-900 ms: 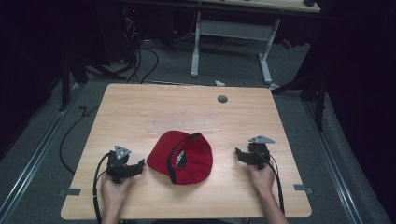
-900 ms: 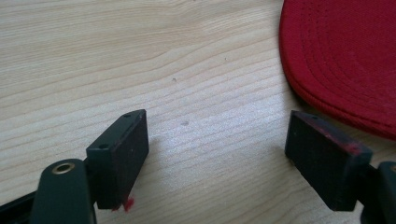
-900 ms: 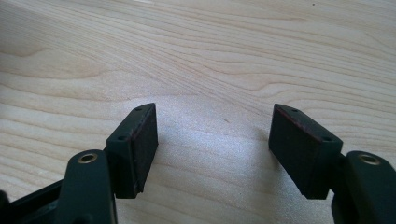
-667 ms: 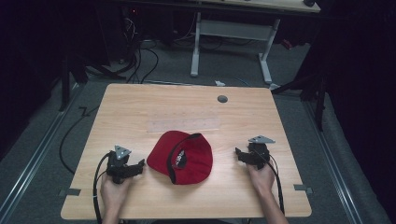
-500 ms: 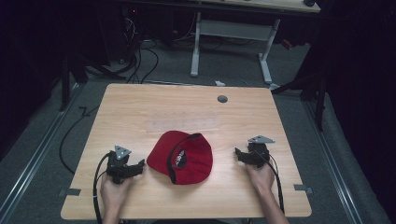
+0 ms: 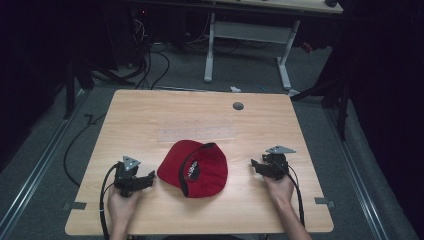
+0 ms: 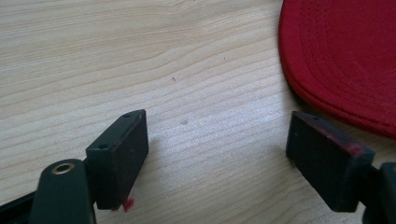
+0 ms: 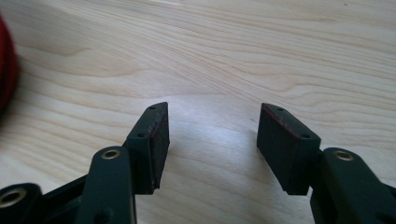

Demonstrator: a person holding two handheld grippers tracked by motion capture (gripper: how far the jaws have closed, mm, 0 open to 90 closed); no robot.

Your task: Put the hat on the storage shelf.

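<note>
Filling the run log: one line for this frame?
left tongs: open, beside red cap | right tongs: open, over bare table | cap: flat, untouched

Red cap [image 7: 345, 60] cut off at right edge in left gripper view; cap logo [image 6: 194, 172] too small to read.

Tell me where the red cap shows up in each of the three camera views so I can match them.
High view: the red cap lies in the near middle of the table, between the two grippers.
Left gripper view: its brim sits in the upper right corner.
Right gripper view: a thin red sliver at the left edge.
Shared landmark: the light wood grain of the tabletop.
</note>
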